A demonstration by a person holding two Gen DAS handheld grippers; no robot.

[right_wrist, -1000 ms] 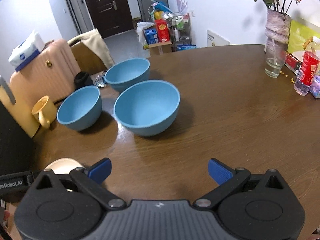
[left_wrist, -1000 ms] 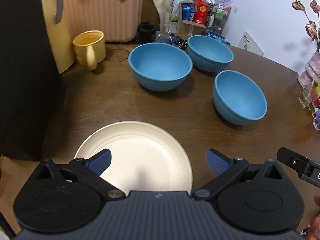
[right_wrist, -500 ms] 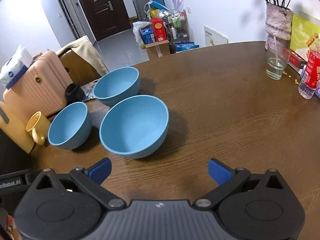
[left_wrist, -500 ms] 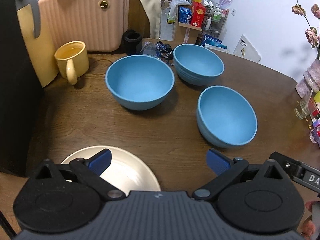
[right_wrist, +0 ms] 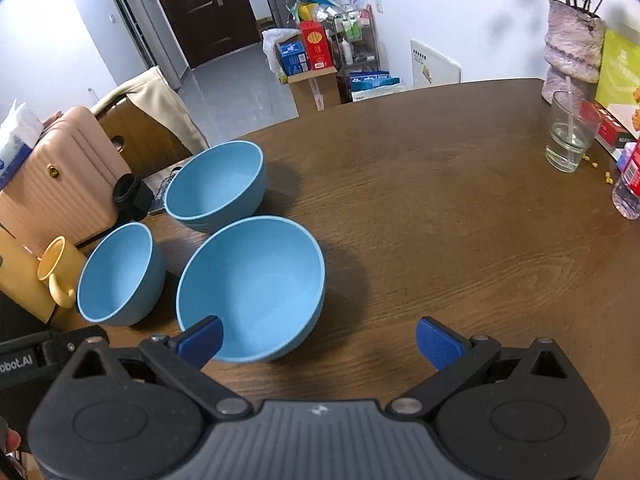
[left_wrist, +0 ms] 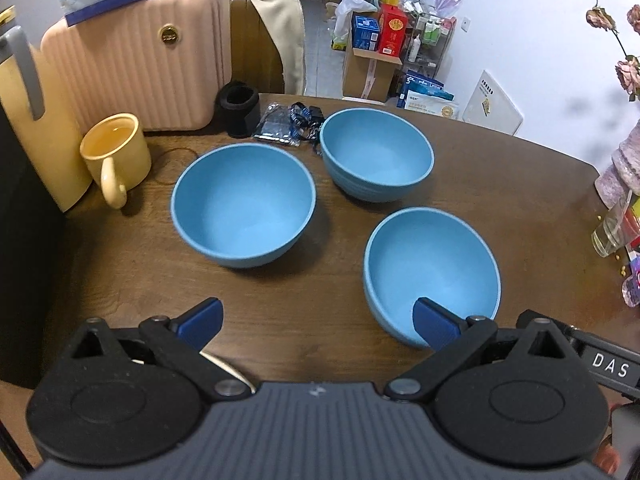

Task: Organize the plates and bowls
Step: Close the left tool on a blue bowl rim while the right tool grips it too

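While three blue bowls sit separately on the table [left_wrist: 520,184], I judge the task barely begun: from left, the left bowl [left_wrist: 243,204], the rear bowl [left_wrist: 376,152] and the near bowl [left_wrist: 432,268] remain unstacked. I hold my left gripper [left_wrist: 316,322] released over bare wood, a cream plate [left_wrist: 224,366] edge beneath it. My right gripper [right_wrist: 318,338] is also released, empty, just beside the near bowl.

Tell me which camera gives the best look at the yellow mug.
The left wrist view. There the yellow mug stands whole beside the pink suitcase, its handle, rim and inside all visible. The right wrist view shows it only small at the left edge, partly hidden behind a blue bowl.
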